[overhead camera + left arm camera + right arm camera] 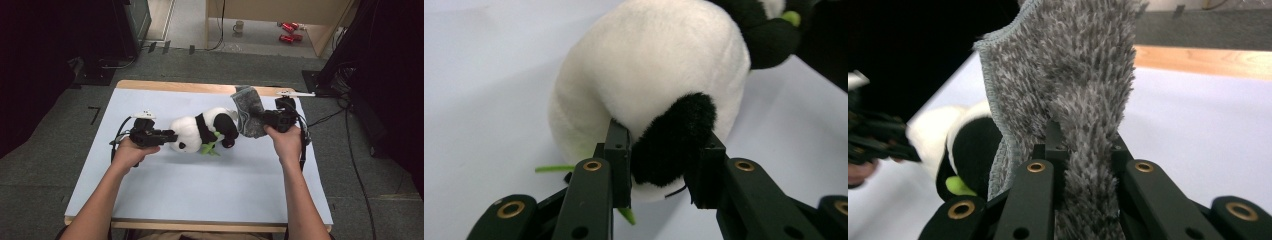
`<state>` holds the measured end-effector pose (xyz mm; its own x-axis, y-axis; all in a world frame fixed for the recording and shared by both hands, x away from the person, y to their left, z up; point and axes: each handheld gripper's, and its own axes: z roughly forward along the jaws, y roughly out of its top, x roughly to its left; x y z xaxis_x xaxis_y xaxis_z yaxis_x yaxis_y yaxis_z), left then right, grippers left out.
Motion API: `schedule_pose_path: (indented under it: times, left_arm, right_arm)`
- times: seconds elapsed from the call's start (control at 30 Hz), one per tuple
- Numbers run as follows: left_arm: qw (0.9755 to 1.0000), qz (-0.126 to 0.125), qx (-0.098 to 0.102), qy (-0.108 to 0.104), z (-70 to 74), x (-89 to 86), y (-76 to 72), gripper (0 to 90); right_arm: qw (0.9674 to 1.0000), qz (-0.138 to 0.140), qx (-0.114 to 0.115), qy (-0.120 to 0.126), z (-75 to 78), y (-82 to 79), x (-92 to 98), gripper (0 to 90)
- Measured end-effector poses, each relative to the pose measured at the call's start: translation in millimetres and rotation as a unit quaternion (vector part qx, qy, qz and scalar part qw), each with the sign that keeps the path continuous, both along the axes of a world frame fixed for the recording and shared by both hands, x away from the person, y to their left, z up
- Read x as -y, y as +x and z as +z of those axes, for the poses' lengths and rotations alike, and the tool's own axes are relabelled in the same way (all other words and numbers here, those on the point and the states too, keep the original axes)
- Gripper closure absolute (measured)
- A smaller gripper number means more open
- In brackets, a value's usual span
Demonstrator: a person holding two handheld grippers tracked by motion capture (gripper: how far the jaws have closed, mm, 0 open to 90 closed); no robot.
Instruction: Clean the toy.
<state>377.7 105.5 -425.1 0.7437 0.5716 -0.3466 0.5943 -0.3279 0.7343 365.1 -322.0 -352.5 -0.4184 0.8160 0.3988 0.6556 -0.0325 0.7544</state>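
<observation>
A black and white panda plush (200,127) with a green sprig lies on its side on the pale blue mat (200,185). My left gripper (172,136) comes in from the left at the panda's head. In the left gripper view, the left gripper (664,165) is shut on the panda's black ear (674,135), below the round white head (649,65). My right gripper (257,121) holds a fluffy grey cloth (248,107) upright next to the panda's feet. In the right gripper view, the right gripper (1088,150) pinches a fold of the cloth (1073,65), with the panda (968,145) behind it.
The mat covers a wooden table (200,87), with bare mat in front of the panda. On the floor beyond stand a mug (239,26) and red cans (289,31). Dark equipment flanks both sides. Cables (350,145) trail at the right.
</observation>
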Motion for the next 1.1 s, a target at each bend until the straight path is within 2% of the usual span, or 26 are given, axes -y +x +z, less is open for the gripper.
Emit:
schedule_pose_path:
  times: [0.03,0.1,0.2,0.33,0.5,0.6,0.7,0.83,1.03,1.1]
  left_arm:
    - [1.0000,-0.001,-0.001,-0.003,-0.9,-2.2,1.0,68.5]
    - [0.9999,-0.008,0.000,-0.006,-2.4,-3.4,2.0,68.4]
    - [0.9998,-0.016,-0.002,-0.009,-4.1,-4.5,2.5,68.4]
    - [0.9994,-0.034,0.009,-0.001,-6.2,-6.8,0.0,68.3]
    - [0.9996,-0.028,0.009,-0.002,-7.3,-6.4,-1.8,67.8]
    - [0.9998,-0.021,0.007,-0.003,-7.9,-6.4,-2.4,67.1]
    - [0.9999,-0.009,0.002,-0.011,-9.9,-7.3,-2.6,66.4]
    - [0.9999,-0.002,-0.003,-0.015,-11.5,-8.0,-2.1,66.0]
    - [0.9998,0.003,-0.007,-0.020,-11.8,-8.5,-0.7,65.3]
    - [0.9997,0.004,-0.009,-0.021,-11.9,-8.8,-0.4,65.2]
  right_arm:
    - [0.9999,0.000,0.001,0.017,1.5,-0.5,4.4,80.8]
    - [0.9994,0.006,0.003,0.035,1.9,-0.4,6.9,80.7]
    - [0.9988,0.020,0.004,0.045,-0.5,2.0,2.4,80.7]
    - [0.9967,0.049,-0.001,0.064,-8.0,9.6,-8.8,80.7]
    - [0.9935,0.079,-0.012,0.081,-17.4,18.1,-18.9,80.7]
    - [0.9920,0.094,-0.024,0.080,-27.9,24.8,-25.6,80.6]
    - [0.9918,0.093,-0.038,0.079,-39.2,30.0,-29.2,80.6]
    - [0.9901,0.090,-0.056,0.092,-54.5,33.5,-29.8,80.7]
    - [0.9924,0.073,-0.067,0.072,-70.3,33.7,-27.8,80.7]
    - [0.9923,0.069,-0.081,0.063,-77.4,34.9,-26.1,80.8]
